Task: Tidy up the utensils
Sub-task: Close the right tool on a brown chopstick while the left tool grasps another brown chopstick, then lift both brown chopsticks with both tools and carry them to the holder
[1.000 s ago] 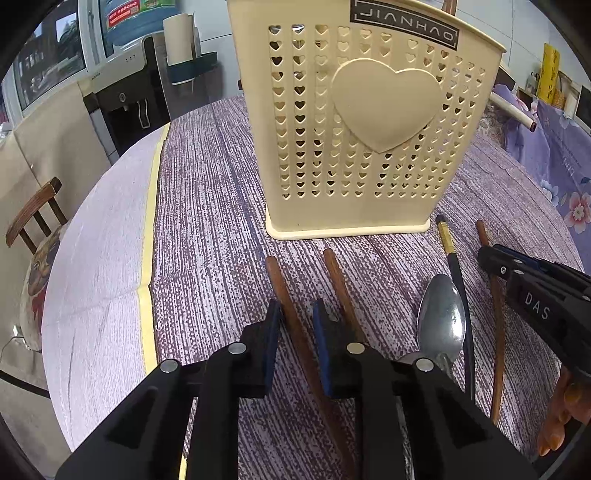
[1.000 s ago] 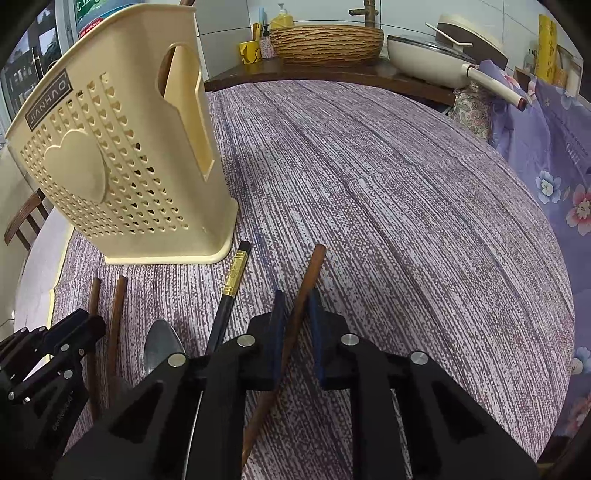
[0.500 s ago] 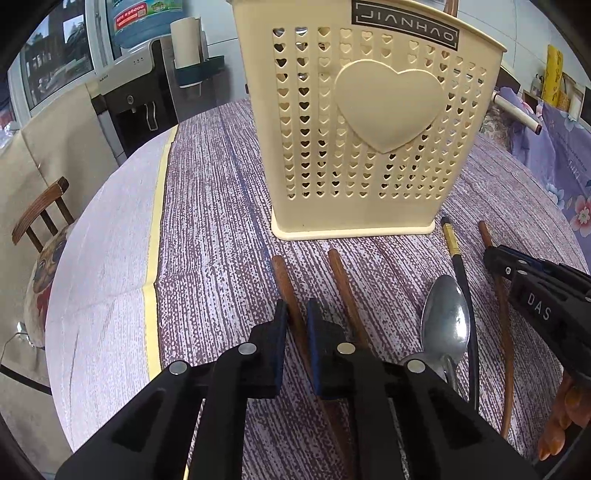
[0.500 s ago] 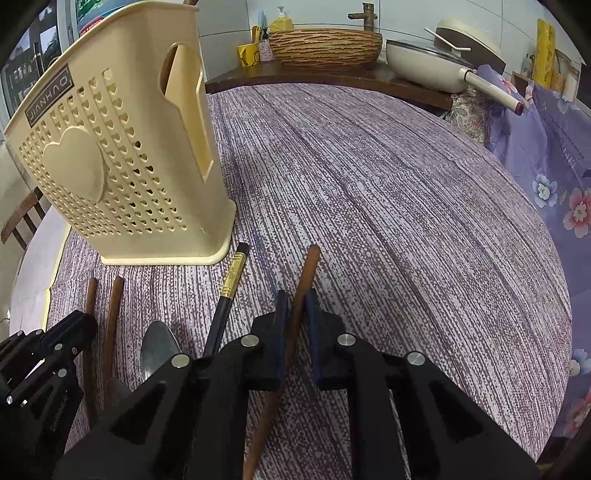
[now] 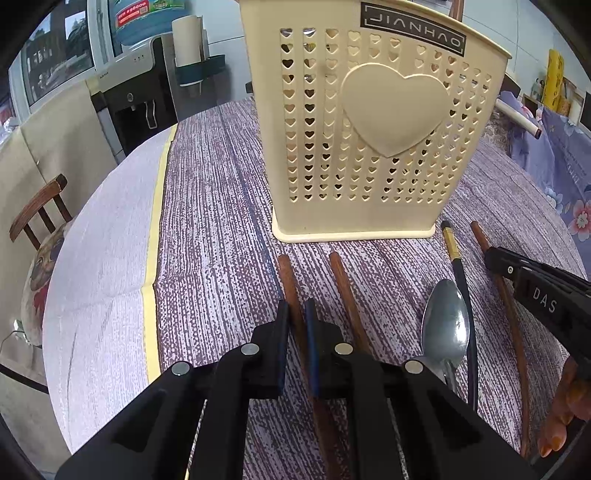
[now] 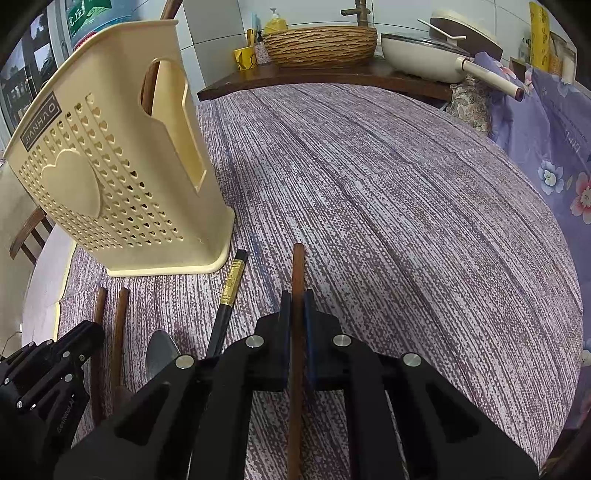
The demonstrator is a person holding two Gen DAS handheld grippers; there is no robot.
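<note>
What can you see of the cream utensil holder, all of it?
The cream utensil holder is a tall perforated plastic caddy, standing upright on the purple striped tablecloth. Rows of heart-shaped holes surround a raised solid heart on its broad face, under a dark JIANHAO label. Its narrow side has a handle cutout, and the base flares into a lip. A brown stick pokes out the top. Neither gripper touches it.

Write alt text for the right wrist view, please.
The right tongs are shut on a brown chopstick above a purple tablecloth. To the left stands a cream holder, with a black chopstick and a spoon lying near it.
</note>
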